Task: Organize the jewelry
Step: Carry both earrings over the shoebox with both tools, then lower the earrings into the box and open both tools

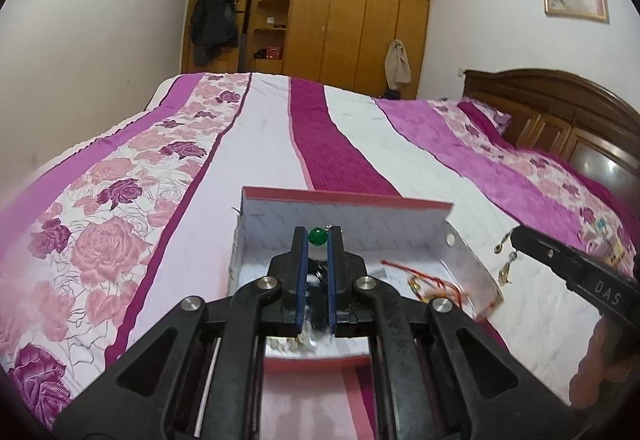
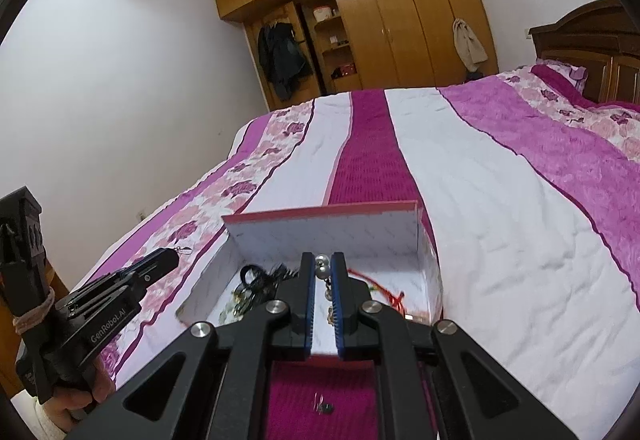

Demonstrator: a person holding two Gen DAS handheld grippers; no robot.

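The left gripper [image 1: 318, 238] is clamping a green bead [image 1: 317, 236] at its fingertips, hovering over the open box [image 1: 348, 216] on the bed [image 1: 256, 144]. The right gripper [image 2: 322, 267] is pinching silver dangling earrings [image 2: 322, 268] — they are hanging just ahead of its tips, above the same box. Below and ahead of both, the box is already holding a red cord [image 2: 394, 296], dark tangled pieces [image 2: 260, 276] and a gold ring [image 1: 420, 286]; so sorting is looking partly done, with both held items not yet released. One small dark piece [image 2: 326, 407] is lying on the cover behind the right tips. Readable: "GenRobot.AI" and "DAS" on the gripper bodies.
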